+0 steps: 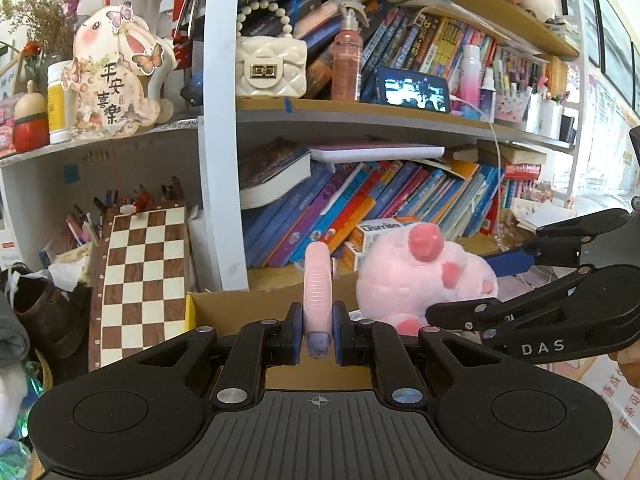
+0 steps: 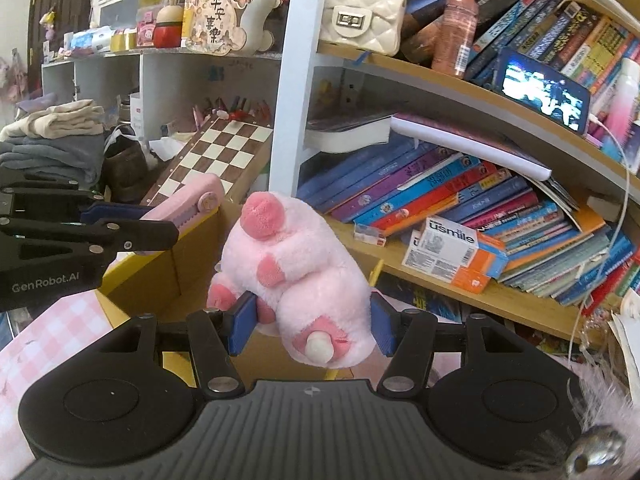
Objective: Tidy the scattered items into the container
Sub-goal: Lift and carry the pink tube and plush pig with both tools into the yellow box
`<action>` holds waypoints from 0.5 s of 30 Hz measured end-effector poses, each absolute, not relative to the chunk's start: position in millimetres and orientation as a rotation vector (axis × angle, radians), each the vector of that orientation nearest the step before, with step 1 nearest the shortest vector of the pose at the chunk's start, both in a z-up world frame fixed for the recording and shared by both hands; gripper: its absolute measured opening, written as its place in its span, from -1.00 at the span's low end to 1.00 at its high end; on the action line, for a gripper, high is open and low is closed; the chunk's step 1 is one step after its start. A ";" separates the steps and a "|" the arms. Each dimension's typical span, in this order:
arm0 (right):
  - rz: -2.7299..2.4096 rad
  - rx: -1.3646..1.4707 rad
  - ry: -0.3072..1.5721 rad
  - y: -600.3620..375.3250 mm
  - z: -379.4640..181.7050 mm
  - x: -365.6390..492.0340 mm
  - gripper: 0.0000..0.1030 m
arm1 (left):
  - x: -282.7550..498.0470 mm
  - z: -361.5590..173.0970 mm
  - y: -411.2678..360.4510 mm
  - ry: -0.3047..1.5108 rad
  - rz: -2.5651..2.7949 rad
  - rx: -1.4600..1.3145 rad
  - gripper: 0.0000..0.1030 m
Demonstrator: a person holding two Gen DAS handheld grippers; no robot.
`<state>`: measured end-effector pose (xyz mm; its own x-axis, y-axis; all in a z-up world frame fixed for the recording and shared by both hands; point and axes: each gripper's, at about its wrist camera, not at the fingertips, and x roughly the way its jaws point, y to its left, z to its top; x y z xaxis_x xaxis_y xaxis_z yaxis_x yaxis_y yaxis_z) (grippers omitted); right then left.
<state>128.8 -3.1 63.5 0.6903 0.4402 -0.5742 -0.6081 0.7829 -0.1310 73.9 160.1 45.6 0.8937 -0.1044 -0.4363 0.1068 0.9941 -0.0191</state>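
My left gripper [image 1: 317,330] is shut on a slim pink case [image 1: 318,288] that stands up between its blue pads. It hangs over an open cardboard box [image 1: 224,308]. The pink plush pig [image 2: 296,276] is squeezed between the blue pads of my right gripper [image 2: 310,330], which is shut on it. In the left wrist view the plush pig [image 1: 424,276] sits to the right, with the right gripper's black fingers [image 1: 520,308] around it. In the right wrist view the pink case [image 2: 188,204] shows at the left, above the cardboard box [image 2: 160,272].
A crowded bookshelf [image 1: 360,120] rises right behind the box, with leaning books [image 2: 440,196] and a white and orange carton [image 2: 452,252]. A chessboard [image 1: 140,280] leans at the left beside a white post [image 1: 220,184]. Folded clothes [image 2: 52,136] lie far left.
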 end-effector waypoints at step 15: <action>0.625 -0.345 0.612 16.7 36.9 168.7 0.11 | 115.3 16.2 176.8 0.533 -0.064 -0.014 -0.74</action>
<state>168.7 16.7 36.9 0.6445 0.4389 -0.6261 -0.6351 0.7633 -0.1188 115.3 176.8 16.2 0.8596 -0.0644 -0.5070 0.0572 0.9979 -0.0297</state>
